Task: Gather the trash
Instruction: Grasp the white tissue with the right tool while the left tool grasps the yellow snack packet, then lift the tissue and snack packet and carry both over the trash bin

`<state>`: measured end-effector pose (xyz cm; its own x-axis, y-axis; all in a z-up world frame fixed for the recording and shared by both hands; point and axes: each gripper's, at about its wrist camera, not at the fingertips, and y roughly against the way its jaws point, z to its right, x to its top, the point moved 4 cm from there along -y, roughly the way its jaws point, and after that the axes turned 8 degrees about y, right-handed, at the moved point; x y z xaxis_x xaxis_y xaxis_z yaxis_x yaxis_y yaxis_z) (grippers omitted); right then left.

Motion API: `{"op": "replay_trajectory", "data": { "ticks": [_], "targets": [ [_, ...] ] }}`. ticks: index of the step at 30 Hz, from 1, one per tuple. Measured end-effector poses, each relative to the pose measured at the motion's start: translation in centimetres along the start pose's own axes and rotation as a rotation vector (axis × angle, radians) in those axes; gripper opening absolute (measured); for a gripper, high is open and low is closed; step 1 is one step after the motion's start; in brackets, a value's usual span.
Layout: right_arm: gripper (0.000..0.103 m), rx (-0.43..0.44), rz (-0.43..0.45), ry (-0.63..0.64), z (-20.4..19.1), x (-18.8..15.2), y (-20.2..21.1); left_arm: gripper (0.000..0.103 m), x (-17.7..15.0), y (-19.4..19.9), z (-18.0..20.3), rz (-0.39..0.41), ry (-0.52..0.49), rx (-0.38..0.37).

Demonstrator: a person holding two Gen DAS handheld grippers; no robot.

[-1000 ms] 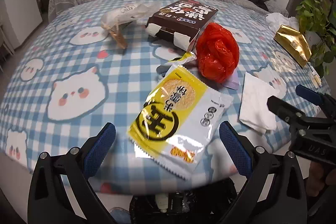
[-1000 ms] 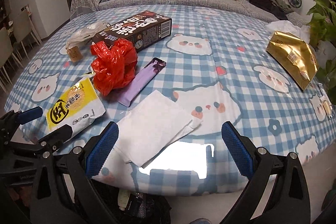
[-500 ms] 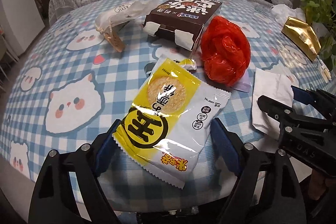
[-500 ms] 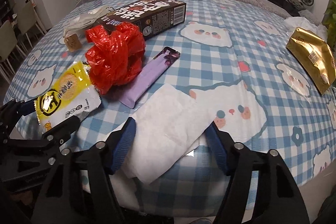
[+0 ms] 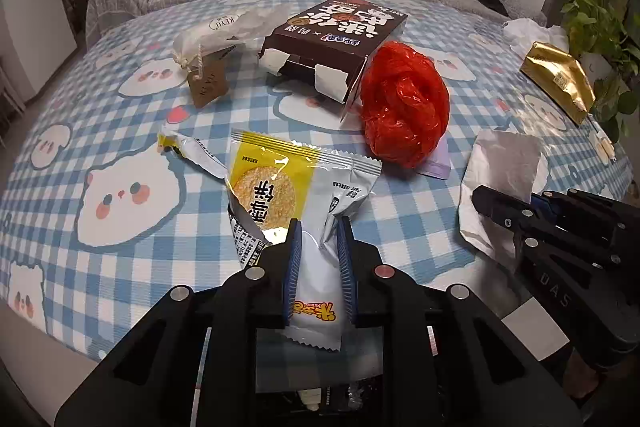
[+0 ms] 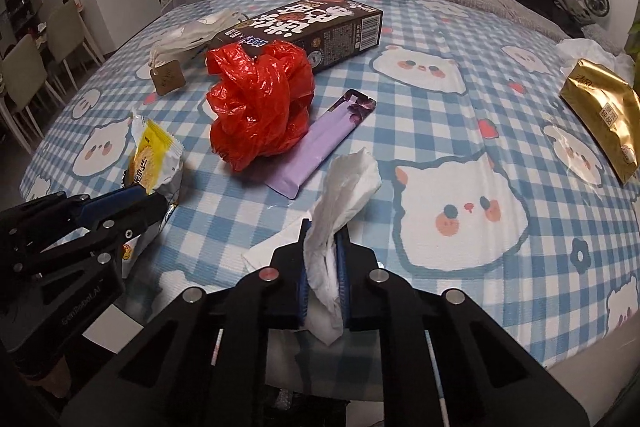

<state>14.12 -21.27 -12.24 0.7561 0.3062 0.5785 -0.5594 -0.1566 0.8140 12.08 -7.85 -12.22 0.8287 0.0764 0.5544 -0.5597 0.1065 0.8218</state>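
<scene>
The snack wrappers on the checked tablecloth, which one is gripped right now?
The yellow-and-white cracker packet, pinched at its near end by the left gripper. The purple wrapper and gold foil packet lie untouched farther back.

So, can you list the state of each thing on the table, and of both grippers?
left gripper: just closed, shut on the snack packet
snack packet: pinched, crumpled
right gripper: just closed, shut on the tissue
tissue: bunched, far end lifted
brown box: lying flat, end flaps open
red plastic bag: crumpled, untouched
gold packet: lying flat
</scene>
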Motion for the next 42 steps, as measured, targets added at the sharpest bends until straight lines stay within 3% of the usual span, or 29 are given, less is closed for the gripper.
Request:
{"op": "replay_trajectory", "data": {
  "ticks": [5, 14, 16, 17, 18, 21, 26, 32, 37, 39, 42],
  "targets": [
    [0.011, -0.003, 0.002, -0.008, 0.2, -0.2, 0.1, 0.010, 0.0, 0.0, 0.2, -0.002, 0.010, -0.005],
    [0.010, -0.011, -0.001, -0.026, 1.0, -0.3, 0.3, 0.012, 0.4, 0.4, -1.1, 0.012, 0.029, 0.003],
    [0.010, -0.012, -0.002, -0.026, 1.1, -0.3, 0.3, 0.030, 0.5, 0.5, -1.4, 0.012, 0.033, 0.008],
    [0.010, -0.012, -0.001, -0.026, 1.1, -0.3, 0.3, 0.049, 0.6, 0.7, -1.5, 0.023, 0.040, 0.013],
    [0.010, -0.012, -0.001, -0.026, 1.1, -0.3, 0.3, 0.061, 0.7, 0.8, -1.7, 0.035, 0.043, 0.020],
    [0.010, -0.012, -0.002, -0.026, 1.1, -0.3, 0.3, 0.078, 1.1, 0.9, -2.1, 0.045, 0.047, 0.045],
    [0.010, -0.012, -0.002, -0.026, 1.1, -0.3, 0.3, 0.085, 1.4, -0.3, -2.7, 0.019, 0.046, 0.070],
    [0.010, -0.011, -0.002, -0.026, 1.1, -0.3, 0.3, 0.085, 1.6, -1.3, -3.5, -0.002, 0.058, 0.069],
    [0.010, -0.013, -0.002, -0.026, 1.1, -0.3, 0.3, 0.069, 1.7, -1.1, -3.9, -0.010, 0.060, 0.116],
    [0.010, -0.012, -0.002, -0.027, 1.1, -0.3, 0.3, 0.051, 1.8, -0.9, -4.3, -0.002, 0.073, 0.122],
    [0.010, -0.013, -0.002, -0.026, 1.1, -0.3, 0.3, 0.044, 1.9, -0.8, -4.8, 0.002, 0.087, 0.122]
  ]
}}
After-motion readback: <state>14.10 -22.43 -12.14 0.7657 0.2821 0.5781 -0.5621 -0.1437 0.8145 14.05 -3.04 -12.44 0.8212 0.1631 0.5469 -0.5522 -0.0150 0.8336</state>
